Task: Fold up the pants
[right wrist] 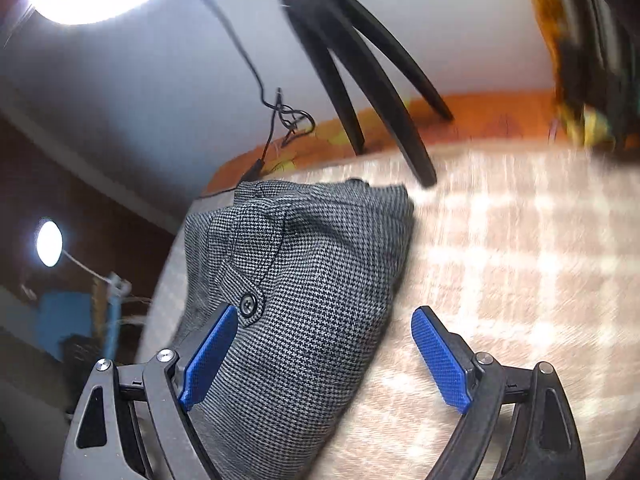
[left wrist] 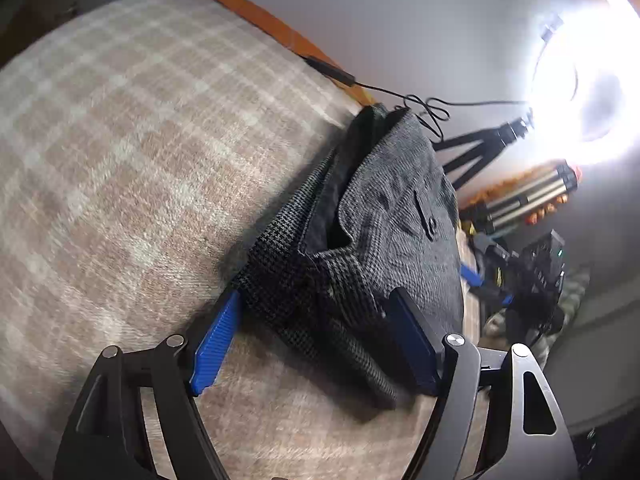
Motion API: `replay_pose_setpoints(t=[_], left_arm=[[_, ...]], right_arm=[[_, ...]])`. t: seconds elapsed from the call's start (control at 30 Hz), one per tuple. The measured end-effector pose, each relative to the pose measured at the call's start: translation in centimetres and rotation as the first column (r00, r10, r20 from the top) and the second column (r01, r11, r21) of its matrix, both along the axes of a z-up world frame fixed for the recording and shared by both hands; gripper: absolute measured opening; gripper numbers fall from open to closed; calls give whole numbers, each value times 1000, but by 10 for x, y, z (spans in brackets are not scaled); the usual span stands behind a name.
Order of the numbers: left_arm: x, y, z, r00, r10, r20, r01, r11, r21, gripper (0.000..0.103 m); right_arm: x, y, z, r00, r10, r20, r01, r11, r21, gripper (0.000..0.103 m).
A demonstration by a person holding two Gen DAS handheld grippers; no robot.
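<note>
The gray pants (right wrist: 304,280) lie folded in a bundle on the checked blanket (left wrist: 120,160). The left tongs (left wrist: 316,320) and right tongs (right wrist: 324,332) are both wide open around the pants.

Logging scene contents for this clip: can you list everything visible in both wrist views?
pants: one, grey houndstooth, folded bundle on the blanket
blanket: one, beige plaid, covering the surface
ring light: one, bright white, beside the surface
tripod legs: black, behind the pants
cable: one, black, tangled behind the pants
left gripper: blue pads, open around the pants' edge
right gripper: blue pads, open over the pants
</note>
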State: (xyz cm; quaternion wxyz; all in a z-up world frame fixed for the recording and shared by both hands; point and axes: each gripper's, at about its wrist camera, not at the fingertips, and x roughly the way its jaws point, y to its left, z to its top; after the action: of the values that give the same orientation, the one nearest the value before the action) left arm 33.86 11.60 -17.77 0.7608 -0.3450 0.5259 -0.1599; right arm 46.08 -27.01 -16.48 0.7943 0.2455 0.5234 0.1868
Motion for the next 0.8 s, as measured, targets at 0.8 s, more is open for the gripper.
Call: replay_pose_setpoints(t=[0.8], left_arm=[[27, -41, 3, 989, 150, 16, -151, 986, 71, 92]], right_arm=[[10, 12, -27, 999, -52, 7, 50, 986, 162, 70]])
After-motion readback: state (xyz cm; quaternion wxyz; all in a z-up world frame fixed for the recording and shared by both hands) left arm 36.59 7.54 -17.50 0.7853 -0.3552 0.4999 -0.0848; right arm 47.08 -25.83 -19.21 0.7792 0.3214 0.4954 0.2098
